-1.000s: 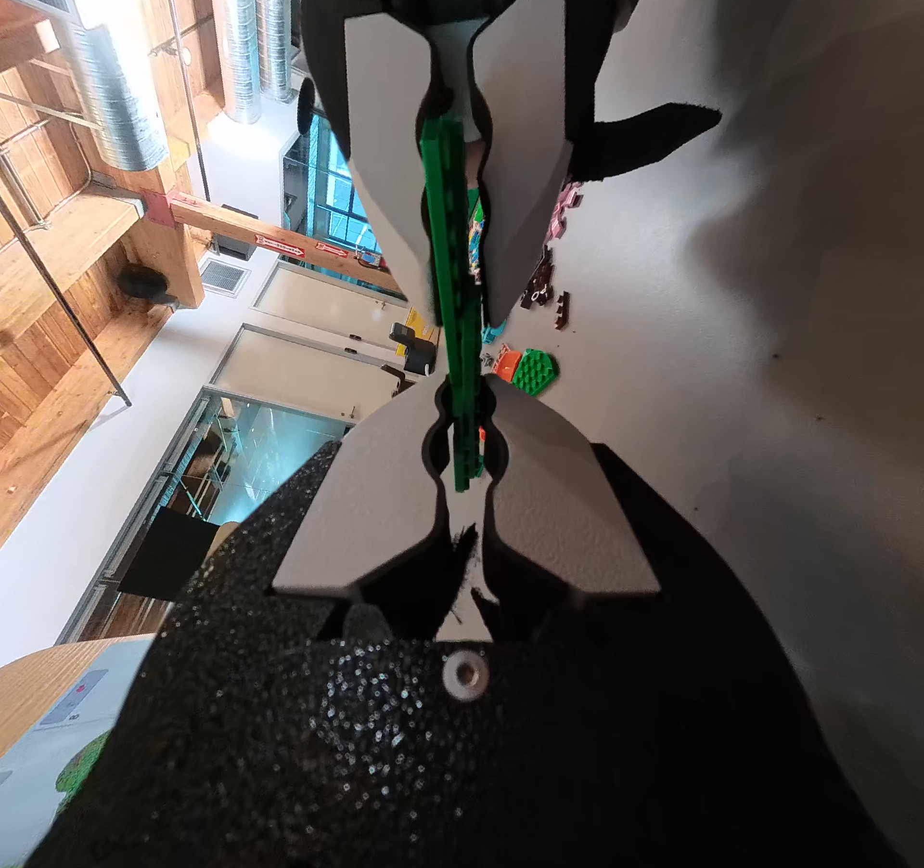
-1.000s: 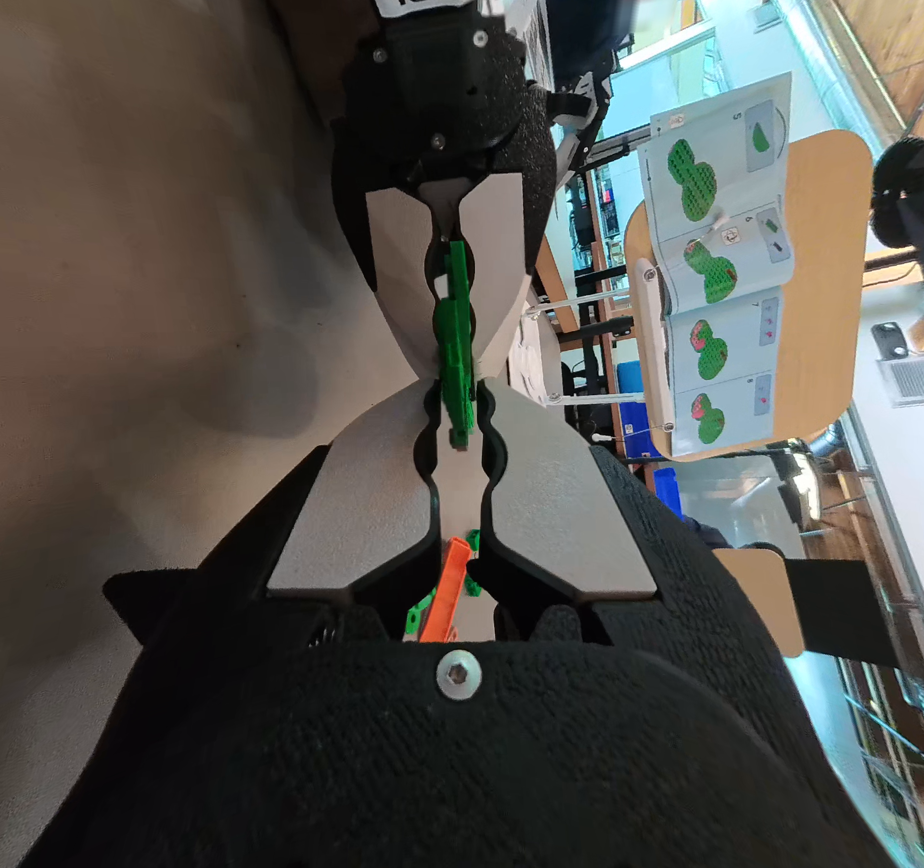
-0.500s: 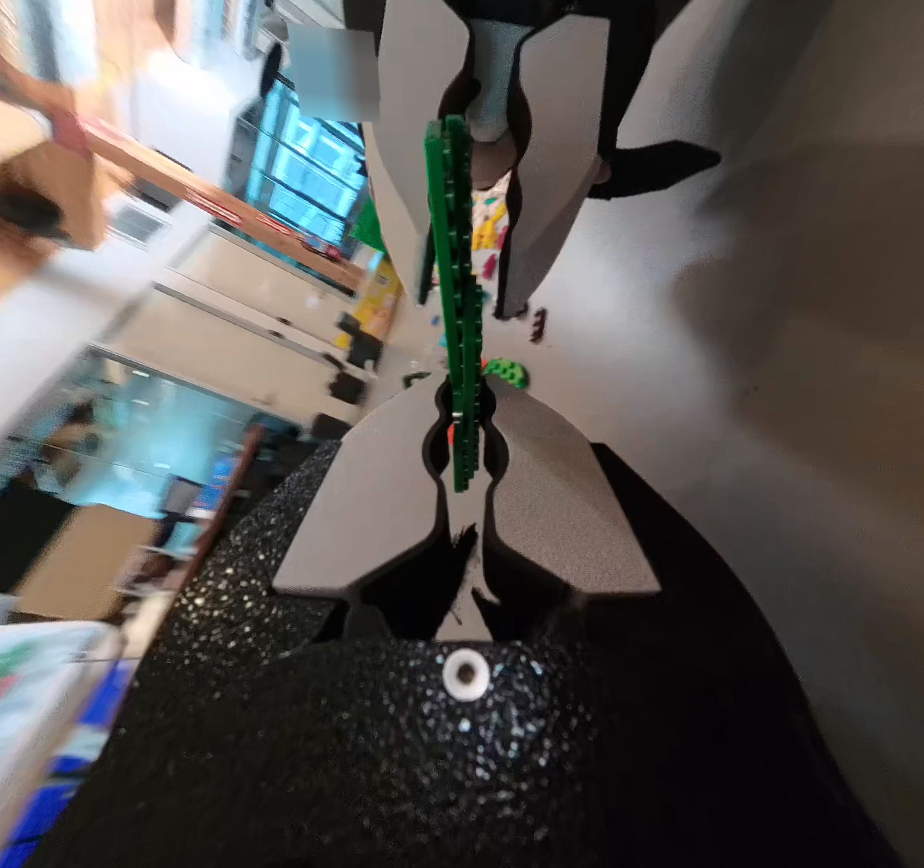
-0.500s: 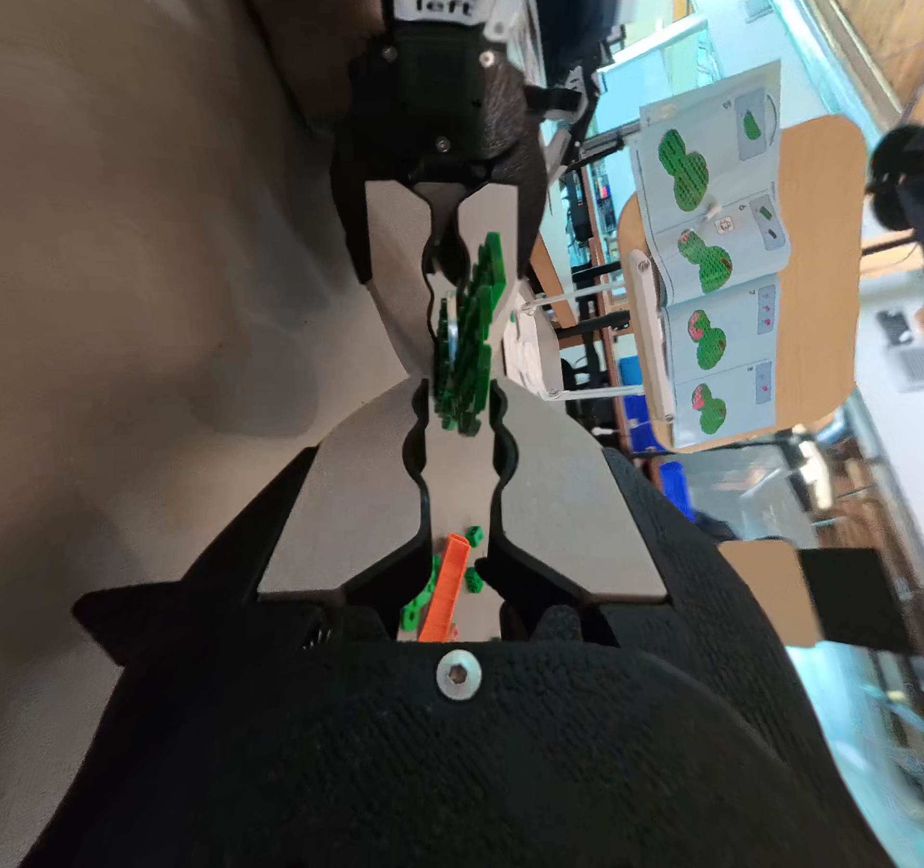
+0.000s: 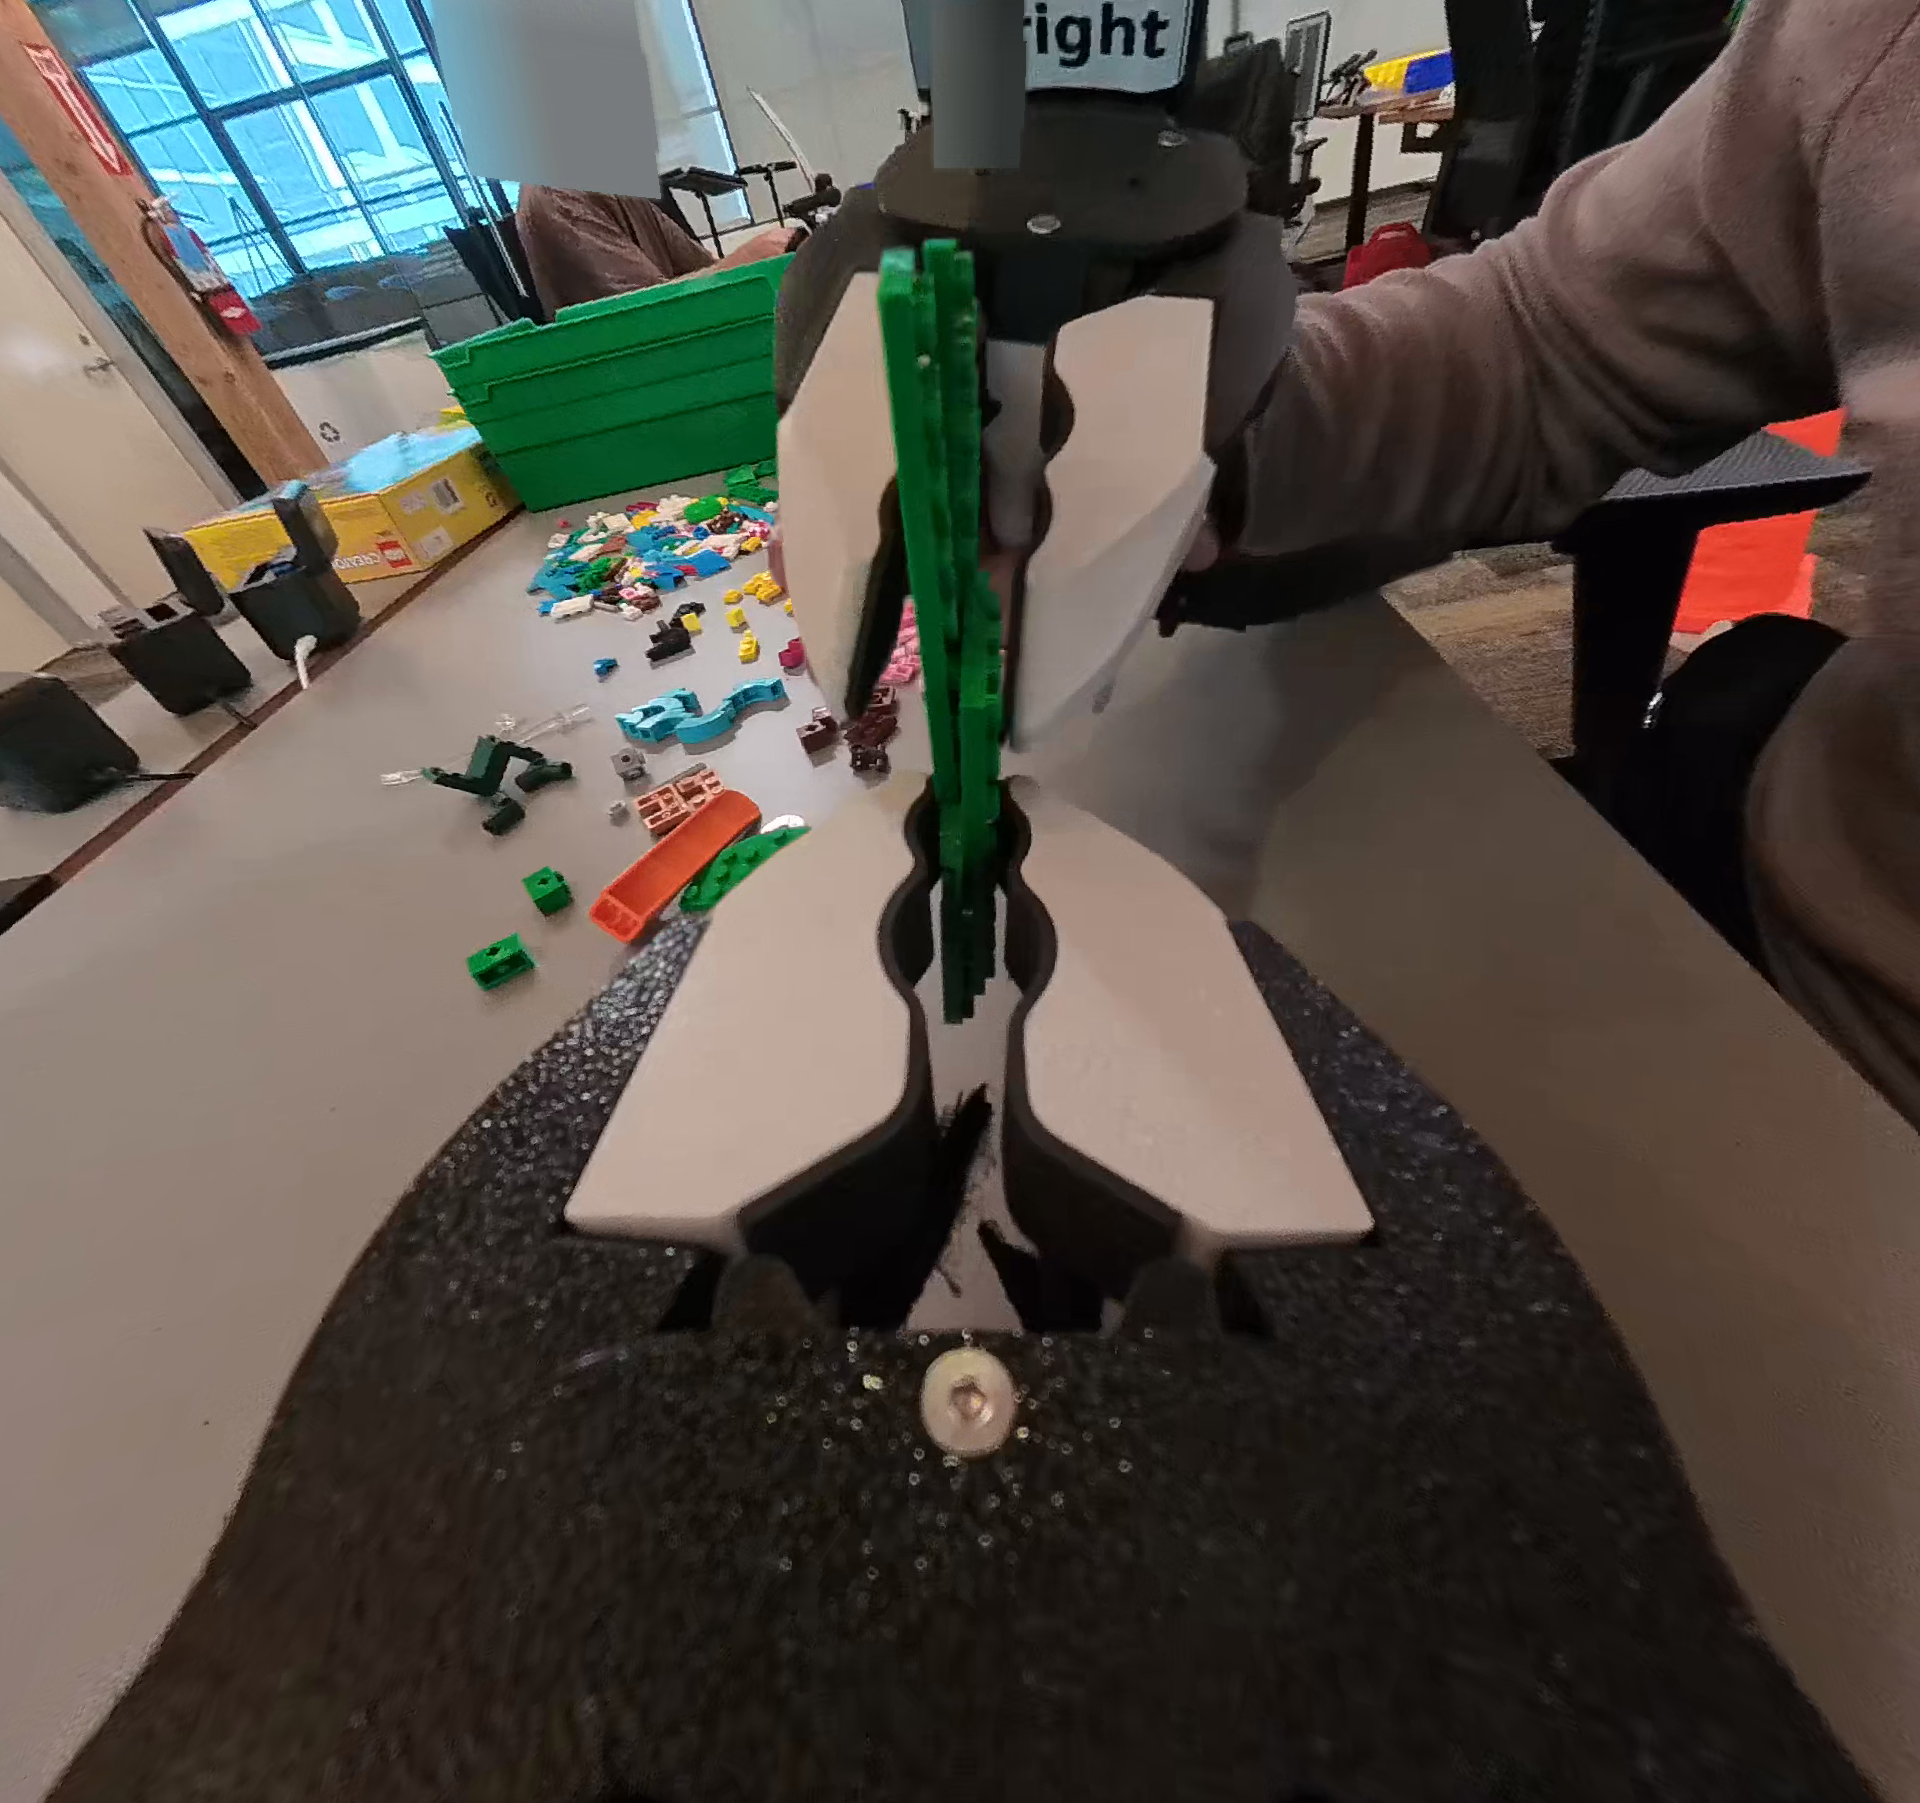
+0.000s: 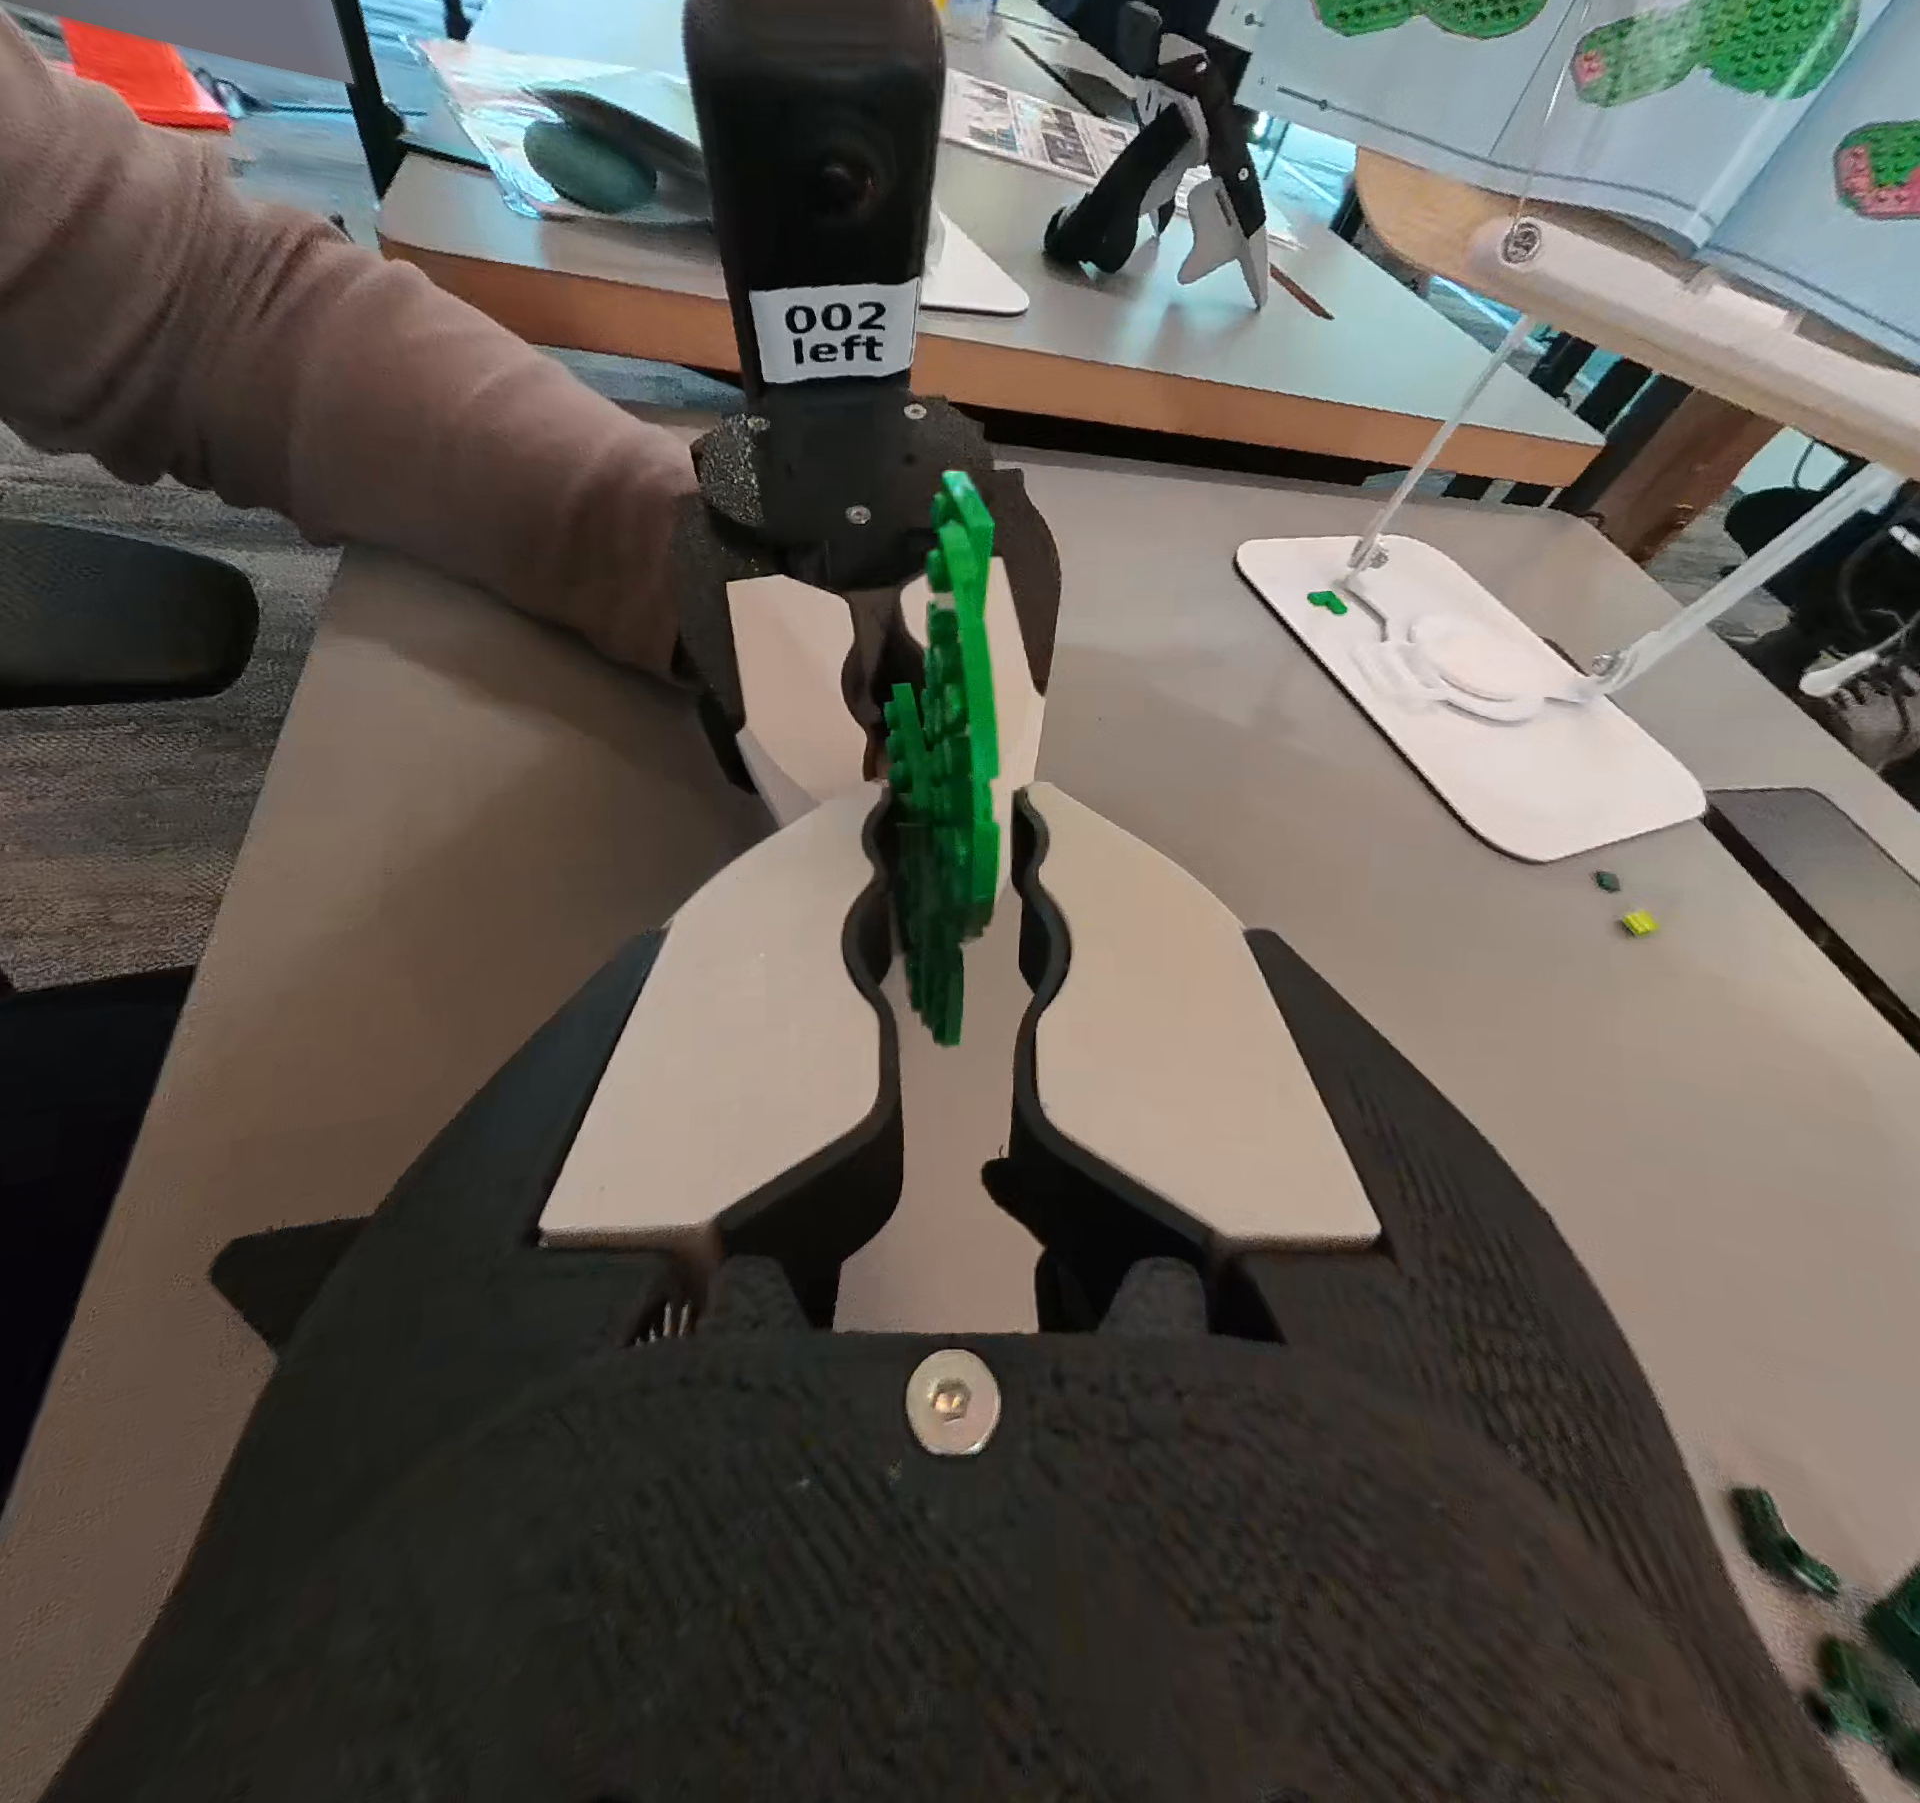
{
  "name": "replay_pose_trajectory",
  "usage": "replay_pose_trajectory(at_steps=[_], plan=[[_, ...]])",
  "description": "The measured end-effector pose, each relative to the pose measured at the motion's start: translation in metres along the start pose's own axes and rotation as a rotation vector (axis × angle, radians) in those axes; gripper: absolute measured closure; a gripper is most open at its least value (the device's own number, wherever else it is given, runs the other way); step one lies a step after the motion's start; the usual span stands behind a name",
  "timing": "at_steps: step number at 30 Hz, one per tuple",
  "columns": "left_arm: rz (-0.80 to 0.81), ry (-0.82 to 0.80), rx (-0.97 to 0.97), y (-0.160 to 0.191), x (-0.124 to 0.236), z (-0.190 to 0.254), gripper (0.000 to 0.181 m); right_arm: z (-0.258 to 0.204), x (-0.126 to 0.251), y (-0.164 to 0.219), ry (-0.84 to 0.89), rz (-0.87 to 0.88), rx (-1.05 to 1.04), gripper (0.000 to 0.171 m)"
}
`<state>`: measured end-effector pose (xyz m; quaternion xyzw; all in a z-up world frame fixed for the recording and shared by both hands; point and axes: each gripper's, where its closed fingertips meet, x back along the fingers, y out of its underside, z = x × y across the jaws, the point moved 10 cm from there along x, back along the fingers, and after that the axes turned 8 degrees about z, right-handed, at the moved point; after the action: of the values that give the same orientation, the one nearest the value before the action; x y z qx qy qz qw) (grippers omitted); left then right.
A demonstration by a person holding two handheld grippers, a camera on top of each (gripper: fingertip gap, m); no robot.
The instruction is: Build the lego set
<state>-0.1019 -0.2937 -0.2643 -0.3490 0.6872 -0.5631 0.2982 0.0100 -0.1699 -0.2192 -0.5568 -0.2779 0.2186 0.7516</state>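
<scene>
A flat green lego plate assembly (image 5: 951, 558) stands on edge between the two grippers, above the grey table (image 5: 260, 1026). My left gripper (image 5: 966, 808) is shut on its near end. My right gripper (image 5: 935, 714) faces it from the far side, jaws spread around the plate's other end. In the right wrist view the plate (image 6: 961, 673) stands in the gap of my open right gripper (image 6: 951, 803), near the left finger (image 6: 769, 1005). I cannot tell whether they touch. The left gripper (image 6: 925, 777) holds it from behind.
Loose bricks (image 5: 665, 558) lie piled before green bins (image 5: 623, 403) and a yellow box (image 5: 395, 517). Nearer are an orange curved piece (image 5: 675, 865), small green bricks (image 5: 545, 889) and turquoise pieces (image 5: 696, 714). An instruction booklet (image 6: 1558, 39) hangs over a white stand base (image 6: 1455, 714). The grippers are tip to tip, or close to it.
My right gripper has opened off the green plate; the left keeps hold. Both grippers have rolled about a quarter turn, so the table now lies below instead of to one side.
</scene>
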Motion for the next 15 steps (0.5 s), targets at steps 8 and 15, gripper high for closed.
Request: replay_pose_trajectory(at_steps=[8, 15], plan=[[-0.063, 0.021, 0.034, 0.001, -0.001, -0.001, 0.173, 0.001, -0.005, 0.008, -0.070, 0.018, -0.027, 0.163], [-0.089, 0.035, -0.001, 0.002, -0.005, 0.003, 0.173, -0.001, -0.001, 0.012, -0.116, 0.028, -0.027, 0.164]])
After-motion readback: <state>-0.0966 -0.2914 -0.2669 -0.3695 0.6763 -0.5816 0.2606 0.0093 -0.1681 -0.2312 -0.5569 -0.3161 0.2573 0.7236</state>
